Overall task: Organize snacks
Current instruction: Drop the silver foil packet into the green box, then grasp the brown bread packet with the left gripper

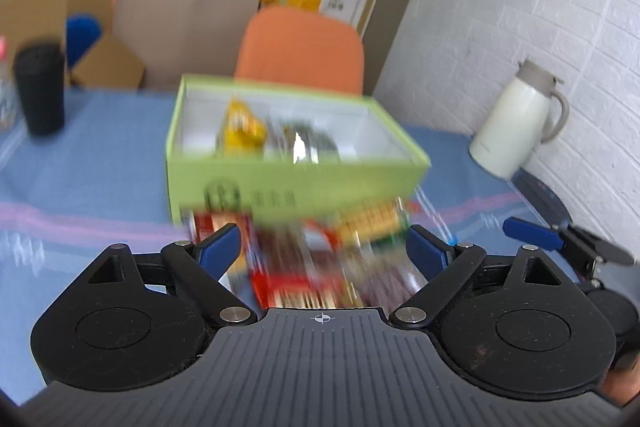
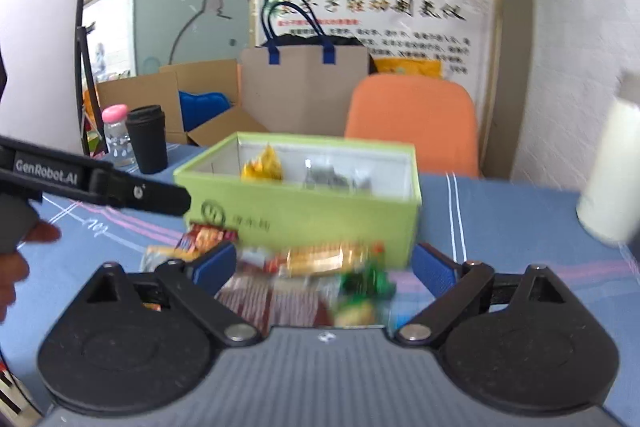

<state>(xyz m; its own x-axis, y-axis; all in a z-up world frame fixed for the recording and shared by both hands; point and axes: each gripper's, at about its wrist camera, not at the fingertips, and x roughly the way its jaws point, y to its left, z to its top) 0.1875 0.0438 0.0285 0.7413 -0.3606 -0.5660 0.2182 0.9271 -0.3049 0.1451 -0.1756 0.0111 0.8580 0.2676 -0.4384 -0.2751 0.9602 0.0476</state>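
**A:** How far along is the sorting?

**B:** Partly done, I'd judge. The green box [image 1: 280, 183] stands open on the blue tablecloth [image 1: 80, 179], with a yellow packet [image 1: 242, 125] and a silvery packet [image 1: 308, 141] already inside. A heap of loose snacks [image 2: 304, 279] lies on the cloth just in front of the box, and those are what's left.

**A:** And the grippers?

**B:** The left gripper [image 1: 322, 247] and the right gripper [image 2: 322, 265] both have their blue fingers spread wide over the heap, with nothing pinched between them (neither pad seems to press on a wrapper).

**A:** Anything unclear?

**B:** Plenty. The heap is smeared by blur, so I can't count packets or read labels. Each gripper's body hides the nearest wrappers. The white jug [image 1: 516, 123] is cut off and blurred in the right view, and the box's far corners are hard to see.
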